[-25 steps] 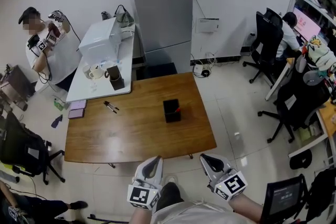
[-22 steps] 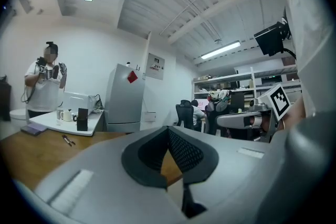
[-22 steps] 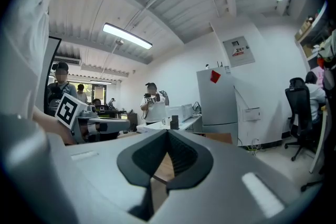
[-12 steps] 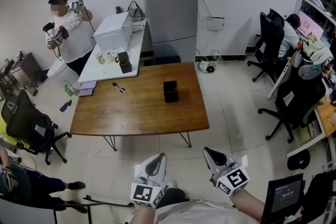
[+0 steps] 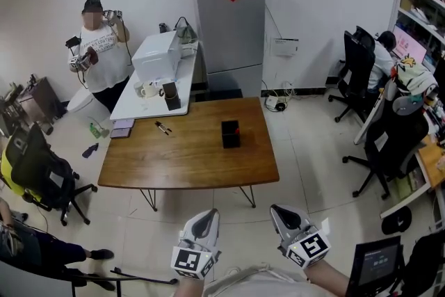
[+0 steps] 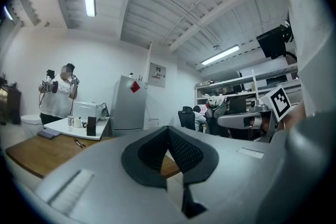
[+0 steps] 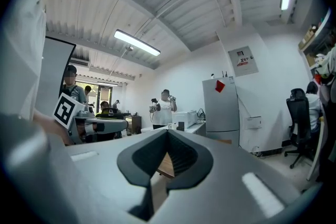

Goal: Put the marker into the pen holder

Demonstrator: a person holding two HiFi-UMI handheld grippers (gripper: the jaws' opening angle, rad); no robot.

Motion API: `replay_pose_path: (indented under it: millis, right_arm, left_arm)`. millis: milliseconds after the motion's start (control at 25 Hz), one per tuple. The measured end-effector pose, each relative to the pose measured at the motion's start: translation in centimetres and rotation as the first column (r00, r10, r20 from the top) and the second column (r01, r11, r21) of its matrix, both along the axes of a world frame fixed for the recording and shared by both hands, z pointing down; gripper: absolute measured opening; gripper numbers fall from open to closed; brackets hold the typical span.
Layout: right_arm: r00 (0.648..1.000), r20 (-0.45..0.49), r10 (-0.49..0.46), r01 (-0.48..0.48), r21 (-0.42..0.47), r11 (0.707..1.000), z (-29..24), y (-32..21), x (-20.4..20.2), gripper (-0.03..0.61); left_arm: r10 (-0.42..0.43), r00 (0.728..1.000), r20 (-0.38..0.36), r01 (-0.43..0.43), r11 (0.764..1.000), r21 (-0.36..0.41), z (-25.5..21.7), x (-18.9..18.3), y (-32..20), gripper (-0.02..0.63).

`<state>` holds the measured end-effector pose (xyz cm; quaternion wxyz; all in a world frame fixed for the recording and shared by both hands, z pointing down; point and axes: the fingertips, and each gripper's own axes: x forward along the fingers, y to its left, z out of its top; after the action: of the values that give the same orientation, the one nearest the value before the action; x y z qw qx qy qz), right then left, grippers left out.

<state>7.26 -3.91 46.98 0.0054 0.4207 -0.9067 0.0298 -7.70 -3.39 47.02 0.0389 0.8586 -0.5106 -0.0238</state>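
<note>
- While left tool (image 5: 202,220) and right tool (image 5: 284,216) hang clenched and empty, nothing looks begun.
- Marker (image 5: 163,127) lies on the table (image 5: 188,163), well apart from the pen holder (image 5: 230,133).

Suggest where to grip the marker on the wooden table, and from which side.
Probably mid-barrel, from straight above. The marker lies flat and slanted near the far-left corner of the wooden table, so the fingers should close across its thin width, turned to match the slant. A second pen seems to lie right beside it. The cap end is too small to tell.
</note>
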Motion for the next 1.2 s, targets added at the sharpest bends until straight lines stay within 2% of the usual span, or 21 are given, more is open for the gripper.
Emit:
replay_pose_path:
  millis: [160, 400, 680, 960, 1200]
  right_arm:
    - [0.998, 0.046, 0.033, -0.033, -0.007, 0.999, -1.6, -0.5, -0.1, 0.002]
    - [0.999, 0.014, 0.043, -0.043, 0.009, 0.999, -1.7, -0.7, -0.6, 0.002]
    - [0.998, 0.0, 0.065, -0.065, -0.011, 0.998, -1.4, -1.0, -0.7, 0.002]
    - [0.999, -0.019, 0.039, -0.039, 0.002, 0.999, -1.5, -1.3, -1.7, 0.002]
    - [0.997, -0.073, 0.009, -0.009, 0.001, 1.0, -1.8, -1.4, -2.9, 0.002]
  left_arm:
    - [-0.027, 1.0, 0.001, 0.027, 0.999, 0.035, -1.0, -1.3, -0.4, 0.015]
    - [-0.03, 0.999, -0.012, 0.031, 0.998, 0.056, -2.2, -1.7, -0.6, 0.015]
    - [0.019, 1.0, 0.011, -0.019, 0.999, 0.026, -0.7, -0.6, -0.7, 0.015]
    - [0.045, 0.999, 0.018, -0.046, 0.998, 0.037, -1.5, 0.0, -0.7, 0.015]
    - [0.057, 0.998, -0.021, -0.056, 0.997, 0.045, -3.4, 0.1, -0.7, 0.015]
